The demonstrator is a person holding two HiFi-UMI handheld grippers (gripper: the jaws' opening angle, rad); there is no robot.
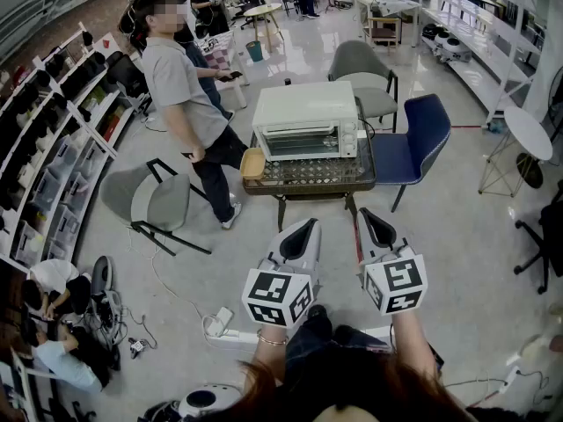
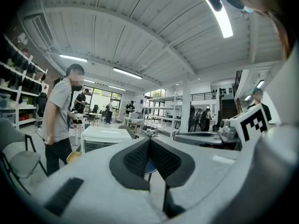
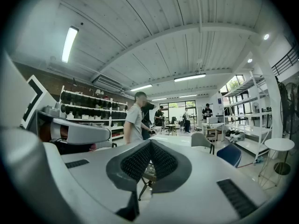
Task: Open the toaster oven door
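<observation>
A white toaster oven point(image 1: 305, 121) stands on a small low table point(image 1: 308, 176) ahead of me, its glass door closed and facing me. Both grippers hang well short of it, over the floor. My left gripper point(image 1: 307, 226) is shut with nothing in it, and my right gripper point(image 1: 369, 214) is shut and empty too. In the left gripper view the closed left gripper point(image 2: 149, 140) points past the oven point(image 2: 100, 137), which lies to the left. In the right gripper view the right gripper point(image 3: 149, 143) is pressed together in front of the oven's top point(image 3: 175, 139).
A person point(image 1: 180, 86) stands just left of the table, next to a yellow tray point(image 1: 252, 163). A grey chair point(image 1: 365, 73) and a blue chair point(image 1: 413, 139) sit behind and right. A tipped grey chair point(image 1: 154, 202), a power strip point(image 1: 220, 323) and shelves point(image 1: 53, 148) are at the left.
</observation>
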